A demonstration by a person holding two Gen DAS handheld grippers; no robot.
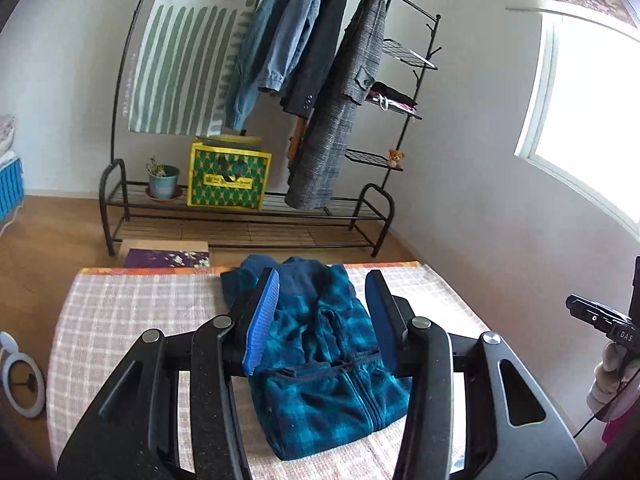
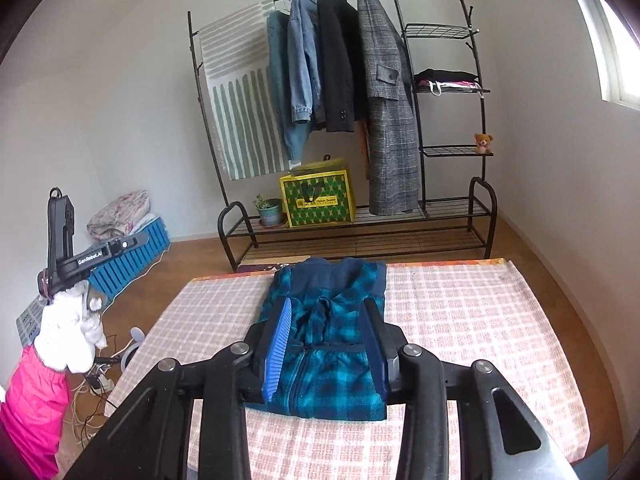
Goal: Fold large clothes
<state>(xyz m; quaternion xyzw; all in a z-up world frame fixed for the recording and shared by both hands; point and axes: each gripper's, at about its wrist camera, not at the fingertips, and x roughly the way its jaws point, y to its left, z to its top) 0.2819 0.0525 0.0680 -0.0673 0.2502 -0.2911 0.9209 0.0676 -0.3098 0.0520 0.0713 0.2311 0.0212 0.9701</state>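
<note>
1. Teal-and-navy checked fleece, the folded garment (image 1: pixel 320 364), lies as a compact rectangle on the table (image 1: pixel 120 312), which carries a pink-and-white checked cloth.
2. Its zipper side faces up, and a dark drawstring crosses the middle.
3. The left tongs (image 1: pixel 326 312) hang above the garment with the blue pads apart; nothing is between them, so they are released.
4. The right tongs (image 2: pixel 330 338) also hover over the garment, pads apart and gripping nothing.
5. In the right wrist view, a white-gloved hand (image 2: pixel 70 332) with a pink sleeve holds the other tool at the left edge.
6. Behind the table stands a black clothes rack (image 2: pixel 400 216) with hanging coats, a green-and-yellow box (image 2: pixel 318 200) and a small potted plant (image 2: pixel 269 210).
</note>
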